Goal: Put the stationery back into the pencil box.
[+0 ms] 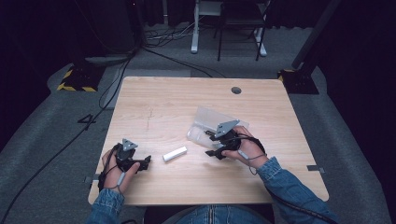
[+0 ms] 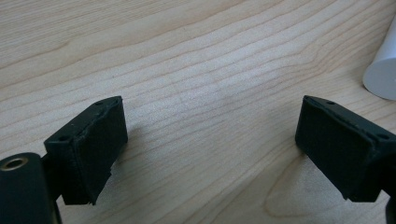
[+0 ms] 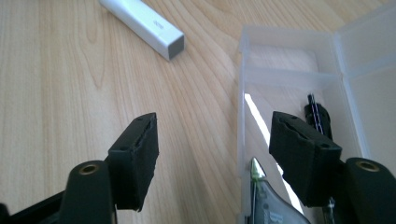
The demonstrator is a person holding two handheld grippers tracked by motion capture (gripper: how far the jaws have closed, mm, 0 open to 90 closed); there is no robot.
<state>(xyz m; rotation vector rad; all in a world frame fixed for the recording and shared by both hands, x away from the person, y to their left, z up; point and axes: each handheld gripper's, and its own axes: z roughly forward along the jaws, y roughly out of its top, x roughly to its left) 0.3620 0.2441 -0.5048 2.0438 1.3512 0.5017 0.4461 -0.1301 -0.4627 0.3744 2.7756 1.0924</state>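
At table centre-right sits the clear plastic case [image 1: 211,122], lid open, small tools inside. Right gripper [image 1: 219,144] hovers at its 5 o'clock edge, jaws wide, one jaw over the case wall [image 3: 243,107], nothing gripped. White stick [image 1: 174,153] lies at the case's 8 o'clock, apart from it. Left gripper [image 1: 140,163] rests on the table [image 1: 159,102] at the stick's 8 o'clock, jaws wide, empty.
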